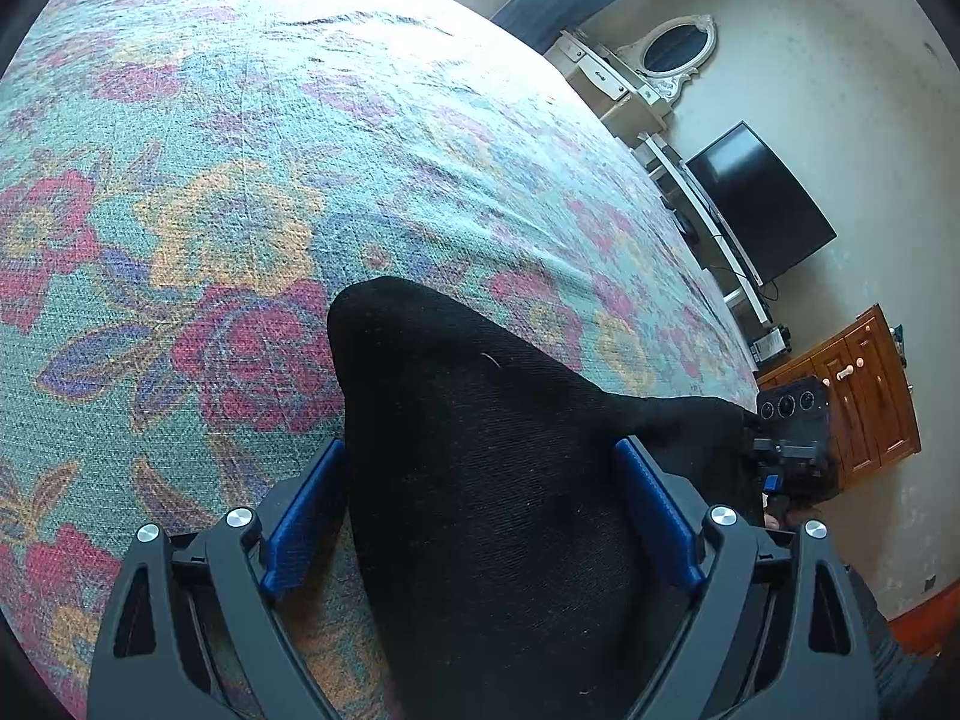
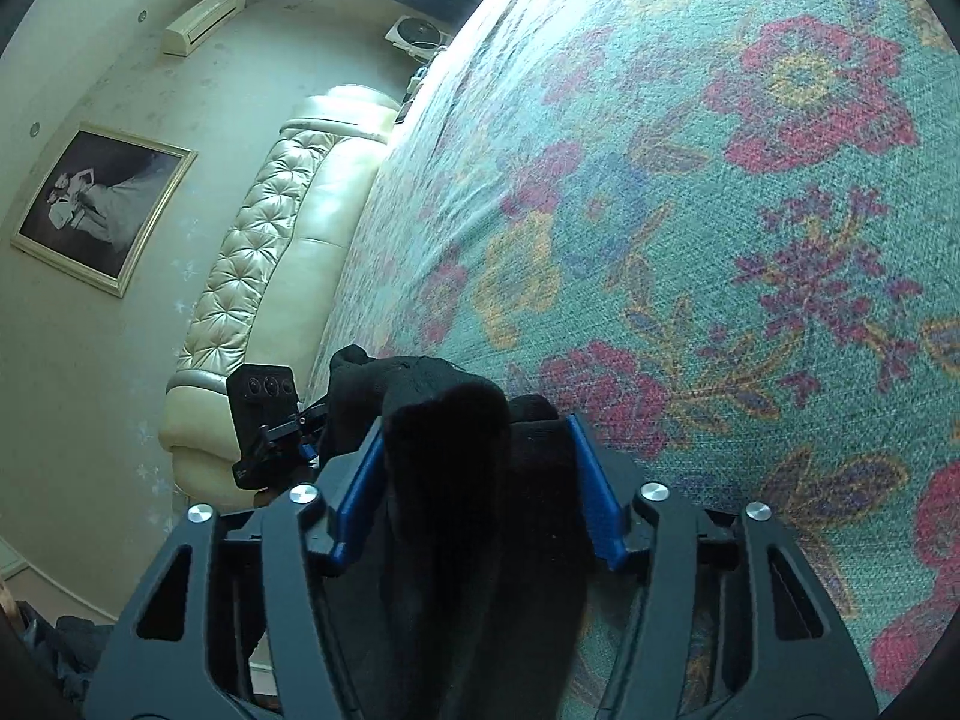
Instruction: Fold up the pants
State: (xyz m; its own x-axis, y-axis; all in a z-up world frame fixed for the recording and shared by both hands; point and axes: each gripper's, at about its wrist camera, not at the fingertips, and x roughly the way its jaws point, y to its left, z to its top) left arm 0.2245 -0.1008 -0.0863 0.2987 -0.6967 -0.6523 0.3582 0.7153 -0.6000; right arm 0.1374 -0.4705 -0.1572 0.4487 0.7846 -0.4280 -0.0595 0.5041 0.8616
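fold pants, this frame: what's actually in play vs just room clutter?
In play:
black pants
left tongs, fabric between the pads
right tongs, fabric between the pads
floral bedspread, the work surface

Clutter:
TV
oval mirror
wooden cabinet
framed photo
tufted headboard

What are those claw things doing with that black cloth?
A person holds two grippers and is folding black pants over a flowery bed cover. The left gripper has a thick bunch of the pants between its blue pads, and the right gripper has another bunch. Both seem to be gripping it, side by side near the bed's edge. The pants are still bunched up, not yet laid flat.
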